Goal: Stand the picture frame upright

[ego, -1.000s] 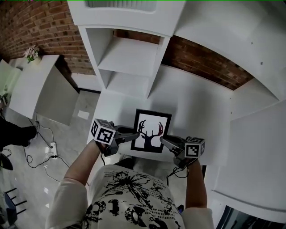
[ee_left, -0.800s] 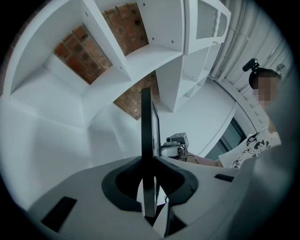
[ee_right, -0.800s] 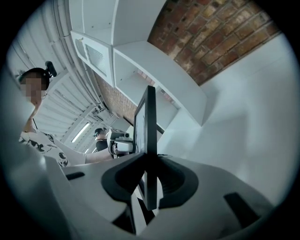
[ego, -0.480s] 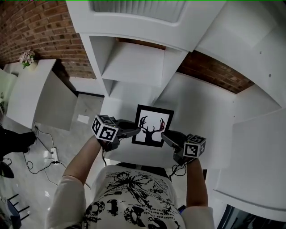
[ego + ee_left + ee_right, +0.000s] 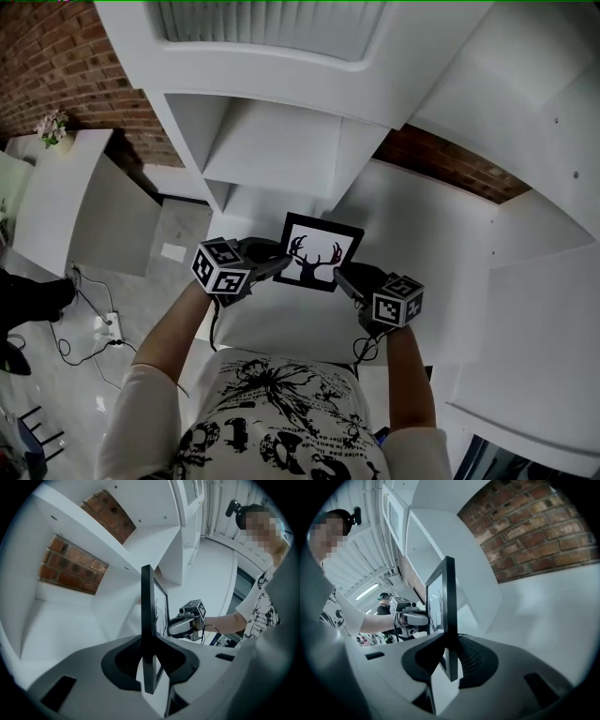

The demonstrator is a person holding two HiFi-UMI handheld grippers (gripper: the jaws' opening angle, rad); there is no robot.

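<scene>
The picture frame [image 5: 319, 253], black-edged with a deer-antler print, hangs between my two grippers above the white table [image 5: 281, 328], its picture side facing up toward the head camera. My left gripper [image 5: 286, 263] grips its left edge and my right gripper [image 5: 339, 275] its right edge. In the left gripper view the frame's edge [image 5: 147, 616] stands between the jaws [image 5: 149, 641]; they have just been opening slightly, but the pads still touch the frame. The right gripper view shows the other edge [image 5: 449, 606] clamped between its jaws [image 5: 450, 641].
A white shelf unit [image 5: 272, 141] with open compartments stands right behind the frame, against a brick wall [image 5: 56, 56]. At the left, a white cabinet [image 5: 66, 187] carries a small flower pot [image 5: 52, 125]. Cables [image 5: 84, 328] lie on the floor.
Both grippers have carried the frame away from the person's body toward the shelf unit. The frame has rolled a little, its top corner now turned to the left.
</scene>
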